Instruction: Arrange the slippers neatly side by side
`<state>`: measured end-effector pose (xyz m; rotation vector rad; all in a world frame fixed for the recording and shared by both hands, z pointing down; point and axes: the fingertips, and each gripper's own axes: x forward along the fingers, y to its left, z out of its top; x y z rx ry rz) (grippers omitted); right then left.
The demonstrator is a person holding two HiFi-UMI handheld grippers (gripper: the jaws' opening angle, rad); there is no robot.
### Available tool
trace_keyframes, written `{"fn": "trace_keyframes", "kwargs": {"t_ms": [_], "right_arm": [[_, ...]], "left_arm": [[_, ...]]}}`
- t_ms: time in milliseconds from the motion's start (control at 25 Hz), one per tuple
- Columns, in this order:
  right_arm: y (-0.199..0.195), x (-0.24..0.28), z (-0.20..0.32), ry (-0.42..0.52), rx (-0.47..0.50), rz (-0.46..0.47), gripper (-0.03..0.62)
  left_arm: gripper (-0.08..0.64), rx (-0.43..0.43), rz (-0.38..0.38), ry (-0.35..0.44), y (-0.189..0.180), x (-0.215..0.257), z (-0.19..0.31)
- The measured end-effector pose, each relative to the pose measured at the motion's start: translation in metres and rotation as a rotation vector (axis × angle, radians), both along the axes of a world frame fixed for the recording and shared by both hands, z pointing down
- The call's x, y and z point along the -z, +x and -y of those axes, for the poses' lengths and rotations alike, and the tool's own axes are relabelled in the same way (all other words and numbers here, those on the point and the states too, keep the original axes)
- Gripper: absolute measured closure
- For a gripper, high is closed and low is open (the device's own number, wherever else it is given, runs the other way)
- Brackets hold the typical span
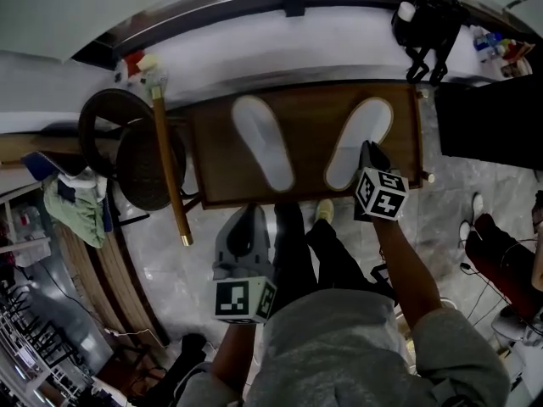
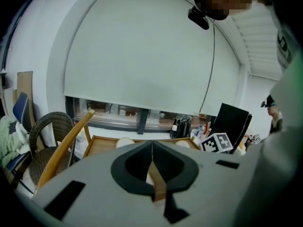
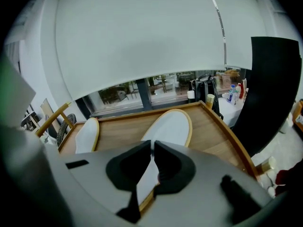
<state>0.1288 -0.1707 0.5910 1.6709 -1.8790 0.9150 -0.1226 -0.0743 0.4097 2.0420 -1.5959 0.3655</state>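
White slipper [image 3: 170,124] nipped in right gripper [image 3: 152,145] jaws, plain only in its view; left gripper [image 2: 152,146] jaws together

I count two white slippers, the left slipper [image 1: 263,142] and the right slipper [image 1: 359,141], and both lie on one wooden table [image 1: 310,125] with a raised rim. The person holds two grippers, the left gripper [image 1: 249,210] and the right gripper [image 1: 371,147]. Beside the table I see one wicker chair [image 1: 144,164] and one long wooden pole [image 1: 170,168]. Beyond the table sits one black bag [image 1: 428,19].
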Motion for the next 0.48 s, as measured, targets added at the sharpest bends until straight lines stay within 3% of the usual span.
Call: {"fn": "trace_keyframes", "kwargs": {"t_ms": [320,480], "right_arm": [[-0.029,0.043,-0.001,0.067,0.141,-0.014,0.552],[-0.051,0.068,-0.006,0.085,0.208,0.024,0.553]], "left_arm": [[0.543,0.01,-0.011,0.003,0.0,0.001,-0.001],[0.543,0.013,-0.012,0.009,-0.002,0.005,-0.002]]}}
